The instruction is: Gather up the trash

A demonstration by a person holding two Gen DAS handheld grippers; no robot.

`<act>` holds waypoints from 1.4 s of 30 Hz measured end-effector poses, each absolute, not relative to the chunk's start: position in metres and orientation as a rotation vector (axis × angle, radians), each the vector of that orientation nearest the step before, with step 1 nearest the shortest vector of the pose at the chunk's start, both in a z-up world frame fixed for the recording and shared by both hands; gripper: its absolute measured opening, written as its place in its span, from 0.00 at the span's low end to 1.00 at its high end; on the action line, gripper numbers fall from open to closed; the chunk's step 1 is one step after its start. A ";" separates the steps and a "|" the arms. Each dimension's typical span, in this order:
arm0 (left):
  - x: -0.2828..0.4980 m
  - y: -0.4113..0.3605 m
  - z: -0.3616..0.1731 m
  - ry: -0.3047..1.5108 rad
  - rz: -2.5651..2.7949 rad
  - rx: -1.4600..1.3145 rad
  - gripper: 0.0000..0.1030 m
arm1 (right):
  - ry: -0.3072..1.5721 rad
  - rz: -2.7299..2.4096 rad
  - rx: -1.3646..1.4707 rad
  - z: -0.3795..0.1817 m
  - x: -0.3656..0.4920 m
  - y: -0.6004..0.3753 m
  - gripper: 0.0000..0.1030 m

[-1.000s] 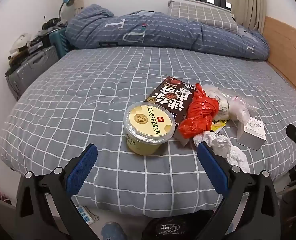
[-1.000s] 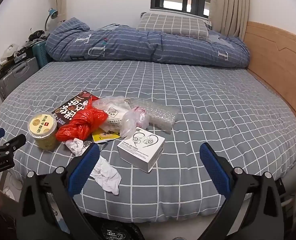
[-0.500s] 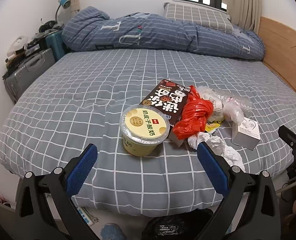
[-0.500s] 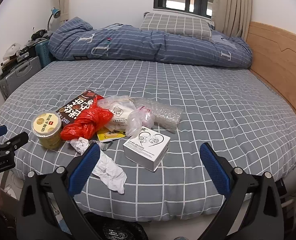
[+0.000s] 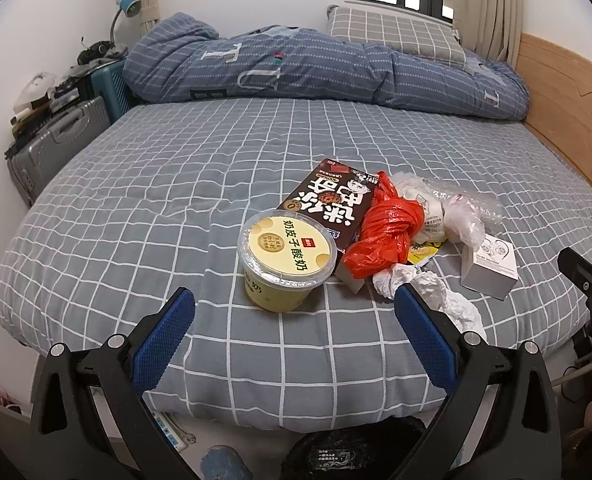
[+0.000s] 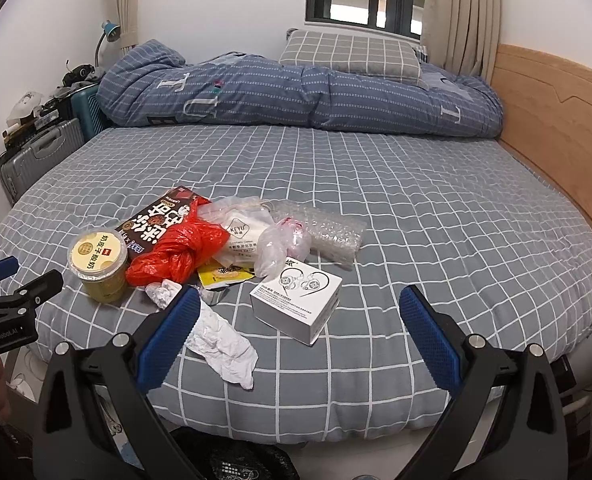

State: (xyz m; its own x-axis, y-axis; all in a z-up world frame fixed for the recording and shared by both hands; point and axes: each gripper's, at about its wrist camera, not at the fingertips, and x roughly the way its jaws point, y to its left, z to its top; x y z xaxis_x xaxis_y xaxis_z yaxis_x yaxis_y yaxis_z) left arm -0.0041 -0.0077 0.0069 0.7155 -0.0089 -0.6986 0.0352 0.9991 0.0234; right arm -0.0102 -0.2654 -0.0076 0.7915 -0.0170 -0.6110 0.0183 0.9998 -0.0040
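Both grippers, left (image 5: 294, 298) and right (image 6: 296, 294), have edged nearer the round plastic cup (image 5: 286, 258); fingers spread, apparently empty.

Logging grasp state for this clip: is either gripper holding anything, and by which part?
Nothing is held. The left gripper and right gripper are both open, short of the trash on the bed.

Big bed (image 6: 416, 208) w/ a gray check sheet. Yogurt cup (image 5: 286, 258) sits near the front edge. Just right of the cup: dark snack box (image 5: 330, 204), red bag (image 5: 384, 236) partly on it, then clear bags (image 6: 280, 242), bubble wrap (image 6: 332, 228), white box (image 6: 298, 300). Crumpled tissue (image 6: 224, 344) lies right of the cup, closer to the edge. Blue blanket (image 6: 296, 92) & pillow (image 6: 352, 56) far behind the cup.
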 end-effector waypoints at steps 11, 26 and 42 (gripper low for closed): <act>-0.008 -0.010 0.010 0.761 -0.025 0.038 0.94 | 0.652 -0.022 0.010 -0.006 -0.011 -0.268 0.93; -0.008 -0.011 0.012 0.762 -0.019 0.040 0.94 | 0.643 -0.017 -0.001 -0.001 -0.012 -0.264 0.93; -0.007 -0.010 0.010 0.771 -0.009 0.048 0.94 | 0.643 -0.017 0.003 -0.004 -0.011 -0.264 0.93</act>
State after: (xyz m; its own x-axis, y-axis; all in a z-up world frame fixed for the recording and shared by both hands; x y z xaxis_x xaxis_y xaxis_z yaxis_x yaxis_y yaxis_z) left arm -0.0065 -0.0098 0.0105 0.7171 0.0093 -0.6969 0.0260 0.9989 0.0401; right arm -0.0108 -0.2643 -0.0036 0.8003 -0.0147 -0.5994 0.0165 0.9999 -0.0024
